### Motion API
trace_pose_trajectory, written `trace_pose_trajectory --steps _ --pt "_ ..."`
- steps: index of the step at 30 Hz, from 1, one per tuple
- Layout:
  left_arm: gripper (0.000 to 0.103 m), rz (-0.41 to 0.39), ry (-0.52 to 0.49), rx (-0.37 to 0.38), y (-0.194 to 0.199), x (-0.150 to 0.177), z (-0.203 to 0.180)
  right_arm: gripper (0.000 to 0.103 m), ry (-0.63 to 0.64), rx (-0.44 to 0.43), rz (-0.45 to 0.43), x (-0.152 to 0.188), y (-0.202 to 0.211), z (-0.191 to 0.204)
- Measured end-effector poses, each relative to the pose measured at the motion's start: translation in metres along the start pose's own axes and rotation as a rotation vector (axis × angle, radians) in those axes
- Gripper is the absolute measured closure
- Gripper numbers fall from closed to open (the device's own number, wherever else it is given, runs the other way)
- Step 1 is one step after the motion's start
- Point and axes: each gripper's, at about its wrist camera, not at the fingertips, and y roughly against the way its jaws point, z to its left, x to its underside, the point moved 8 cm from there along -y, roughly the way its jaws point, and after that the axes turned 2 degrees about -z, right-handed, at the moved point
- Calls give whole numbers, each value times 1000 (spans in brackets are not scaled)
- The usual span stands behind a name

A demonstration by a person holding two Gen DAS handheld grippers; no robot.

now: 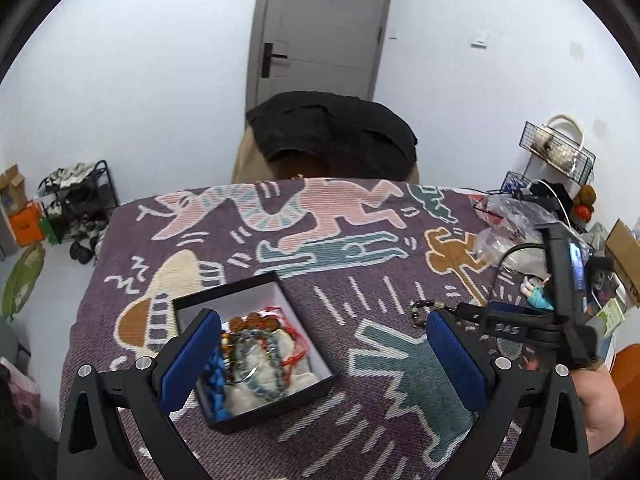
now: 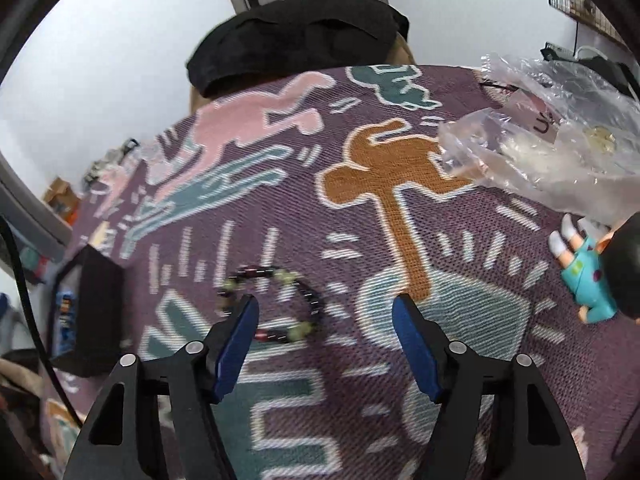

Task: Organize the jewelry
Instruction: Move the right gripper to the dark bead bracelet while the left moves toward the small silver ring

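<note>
Both jaws gape empty: the left gripper [image 1: 320, 340] over the box [image 1: 256, 350] lower centre, the right gripper [image 2: 324, 312] over the bracelet [image 2: 272, 304].

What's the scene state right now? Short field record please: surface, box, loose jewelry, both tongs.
surface: patterned purple cloth over a table
box: black open box on the cloth, holding several bead bracelets and red cord
loose jewelry: one dark and pale green bead bracelet lying flat on the cloth, outside the box
left tongs: open, nothing gripped, the box in front of them
right tongs: open, over the bracelet, left pad overlapping its rim in view; contact cannot be told
clutter: clear plastic bags and a toy figure on the right side
</note>
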Motion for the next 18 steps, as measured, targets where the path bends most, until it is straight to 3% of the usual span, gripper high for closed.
trace_pose_trajectory --steps 2,7,10,12,18 --pt "1 11 -9 6 -5 0 -6 37 17 18 16 1 -10 -1" --pt "3 31 -26 24 -20 -2 -19 55 105 96 11 5 -20 -3" --pt "10 59 -29 29 -31 -2 -27 73 125 113 14 5 -16 -10" --pt "14 74 -31 42 -38 0 -34 94 116 119 13 5 -13 -20" --pt "18 107 -75 57 -54 6 -57 94 70 61 -5 13 -3 -39"
